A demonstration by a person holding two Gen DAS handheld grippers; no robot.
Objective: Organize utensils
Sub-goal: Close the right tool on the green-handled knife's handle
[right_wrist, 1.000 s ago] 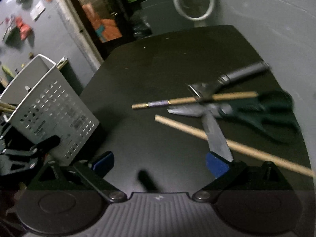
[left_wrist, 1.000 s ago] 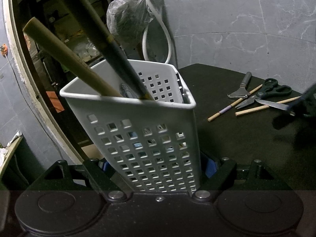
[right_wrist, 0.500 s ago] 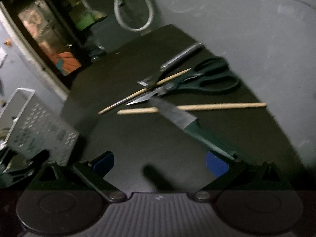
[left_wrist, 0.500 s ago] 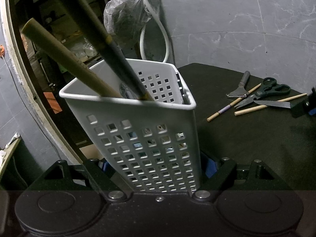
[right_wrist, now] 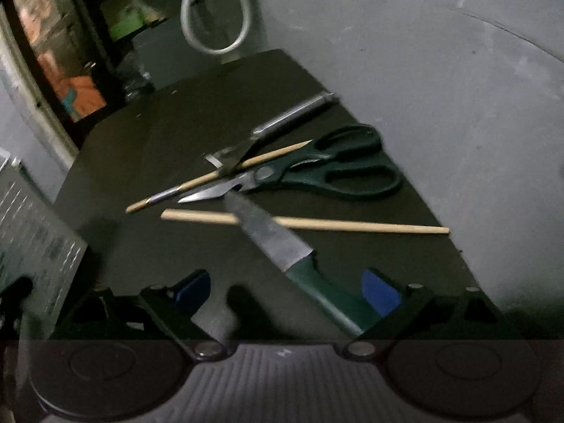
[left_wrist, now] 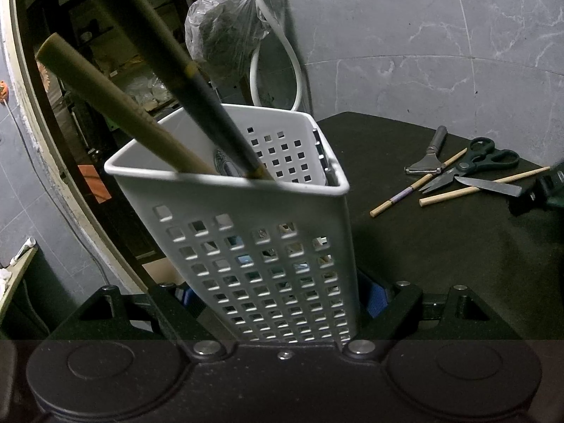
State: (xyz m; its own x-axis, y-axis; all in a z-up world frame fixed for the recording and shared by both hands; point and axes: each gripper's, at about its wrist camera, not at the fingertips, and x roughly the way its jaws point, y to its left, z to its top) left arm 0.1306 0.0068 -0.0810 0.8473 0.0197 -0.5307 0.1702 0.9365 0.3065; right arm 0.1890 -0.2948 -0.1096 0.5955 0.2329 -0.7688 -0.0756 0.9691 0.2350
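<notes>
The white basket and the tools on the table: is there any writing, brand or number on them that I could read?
None can be read.
Inside the white basket, an oval emblem on a utensil: too small and half hidden.
Scissors, knife, chopsticks: no legible marks.

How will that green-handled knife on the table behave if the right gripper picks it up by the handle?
The knife looks stiff, so it likely won't flex. Its blade lies across a chopstick, which may roll when the knife lifts. The right gripper jaws are closing with the handle between them, near one blue pad, so it could pivot blade-down.
</notes>
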